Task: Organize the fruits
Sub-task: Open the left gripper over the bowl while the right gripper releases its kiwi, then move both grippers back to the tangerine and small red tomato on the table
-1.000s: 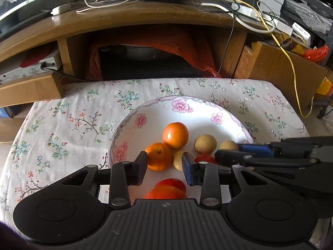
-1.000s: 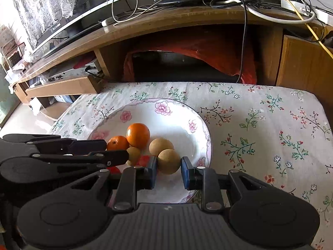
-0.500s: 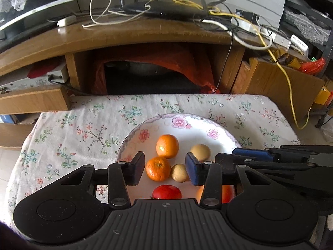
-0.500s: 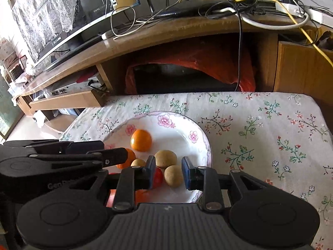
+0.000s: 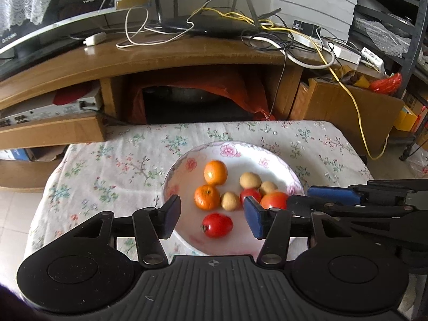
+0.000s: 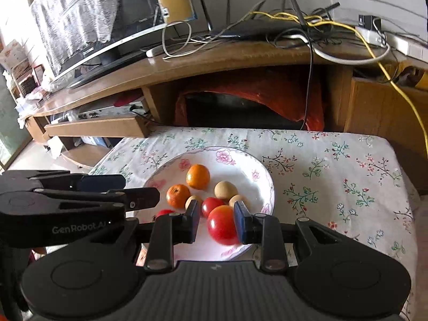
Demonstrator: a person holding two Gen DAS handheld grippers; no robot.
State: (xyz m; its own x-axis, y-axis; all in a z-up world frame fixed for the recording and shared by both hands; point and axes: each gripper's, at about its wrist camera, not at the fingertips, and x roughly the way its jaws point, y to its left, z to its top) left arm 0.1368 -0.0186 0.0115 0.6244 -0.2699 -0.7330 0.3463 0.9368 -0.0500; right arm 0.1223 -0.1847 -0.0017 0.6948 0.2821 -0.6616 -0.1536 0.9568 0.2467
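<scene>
I read the large red fruit [image 6: 223,224] between the fingers of my right hand-held gripper [image 6: 216,223] as smooth, soft-skinned and easily bruised, so I would take it across its widest middle (whether the pads already touch it I cannot tell). It sits at the near right of the plate [image 6: 263,171] on the floral-clothed worktop [image 6: 334,176] among the other fruit; my left hand-held gripper [image 5: 211,215] stands open and empty over a smaller red fruit [image 5: 216,225], and the plate's near rim is hidden behind both tools

Left gripper [image 5: 211,215] open above plate [image 5: 184,160]; red tomato [image 5: 217,225] between fingers.
</scene>
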